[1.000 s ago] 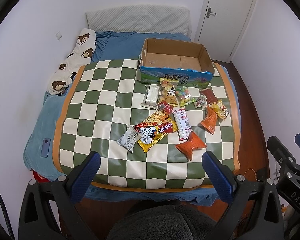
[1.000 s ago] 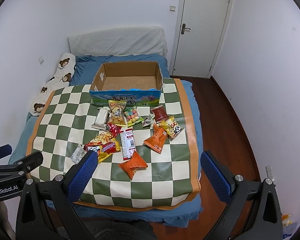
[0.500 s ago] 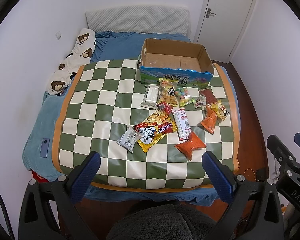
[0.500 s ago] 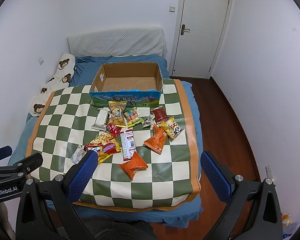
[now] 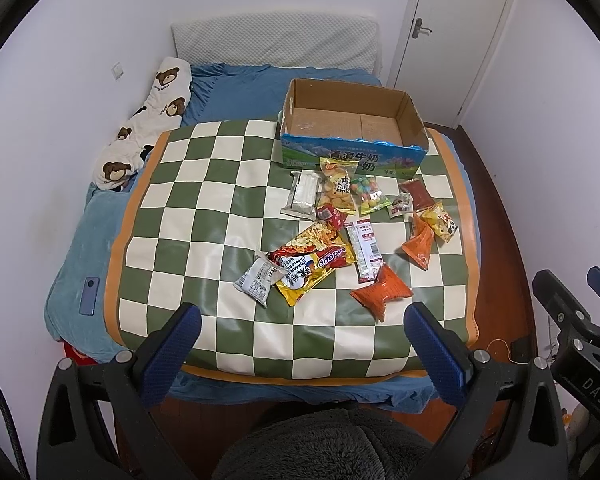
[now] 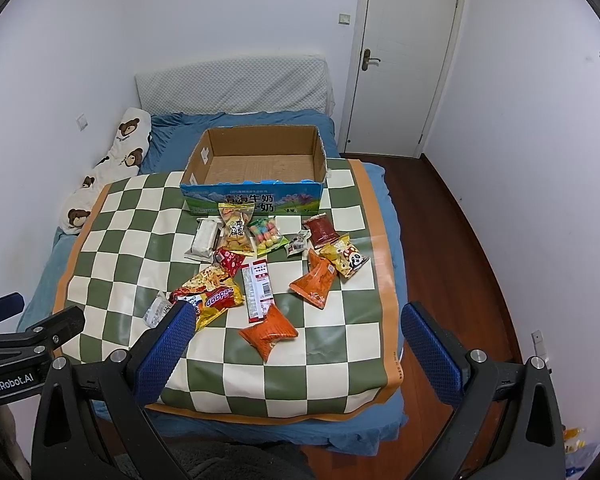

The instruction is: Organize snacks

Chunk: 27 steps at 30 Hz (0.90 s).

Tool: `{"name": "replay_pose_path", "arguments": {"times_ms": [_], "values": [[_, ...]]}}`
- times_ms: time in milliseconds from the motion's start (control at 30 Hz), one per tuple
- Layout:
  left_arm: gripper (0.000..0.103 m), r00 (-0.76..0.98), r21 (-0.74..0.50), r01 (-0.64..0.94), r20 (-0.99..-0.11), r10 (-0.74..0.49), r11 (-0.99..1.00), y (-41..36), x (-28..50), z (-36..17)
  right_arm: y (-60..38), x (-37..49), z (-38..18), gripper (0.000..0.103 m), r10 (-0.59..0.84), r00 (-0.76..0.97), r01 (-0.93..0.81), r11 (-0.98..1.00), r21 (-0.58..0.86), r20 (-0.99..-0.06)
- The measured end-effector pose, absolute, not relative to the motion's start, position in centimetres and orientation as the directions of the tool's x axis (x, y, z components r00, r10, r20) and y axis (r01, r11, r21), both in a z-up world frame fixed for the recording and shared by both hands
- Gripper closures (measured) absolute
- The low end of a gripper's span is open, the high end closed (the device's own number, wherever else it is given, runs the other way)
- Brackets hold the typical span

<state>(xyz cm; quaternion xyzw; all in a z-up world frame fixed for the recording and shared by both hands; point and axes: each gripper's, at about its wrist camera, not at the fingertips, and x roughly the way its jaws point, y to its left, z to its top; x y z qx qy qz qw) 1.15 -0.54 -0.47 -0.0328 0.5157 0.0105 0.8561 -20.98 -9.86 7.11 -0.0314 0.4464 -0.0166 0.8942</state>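
Several snack packets lie scattered on a green-and-white checkered mat [image 5: 204, 216] on the bed, in front of an empty open cardboard box [image 5: 352, 128]. Nearest me are an orange packet [image 5: 381, 291], a red-yellow noodle pack [image 5: 312, 260] and a small white packet [image 5: 258, 282]. The box [image 6: 256, 164] and the orange packet [image 6: 268, 330] also show in the right wrist view. My left gripper [image 5: 300, 344] and right gripper [image 6: 296, 340] are both open and empty, held back above the foot of the bed.
A bear-print pillow [image 5: 152, 124] lies along the left wall. A blue phone [image 5: 89, 295] rests on the bed's left edge. A closed white door [image 6: 400, 68] stands at the back right, with wooden floor [image 6: 460, 248] to the right of the bed.
Both grippers have crept slightly forward toward the bed. Nothing on the mat has moved.
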Motion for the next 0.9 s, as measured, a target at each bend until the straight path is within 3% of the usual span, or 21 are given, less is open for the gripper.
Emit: {"name": "replay_pose_path", "arguments": {"times_ms": [767, 900], "values": [[0.000, 0.478, -0.042, -0.055, -0.879, -0.011, 0.998, 0.1, 2.2, -1.3, -8.4, -20.9, 6.9, 0.000, -0.038, 0.594, -0.001, 0.999, -0.048, -0.803], [0.000, 0.512, 0.027, -0.051, -0.858, 0.049, 0.998, 0.7, 3.8, -2.8, -8.6, -19.6, 5.1, 0.000, -0.016, 0.563, 0.002, 1.000, -0.018, -0.826]]}}
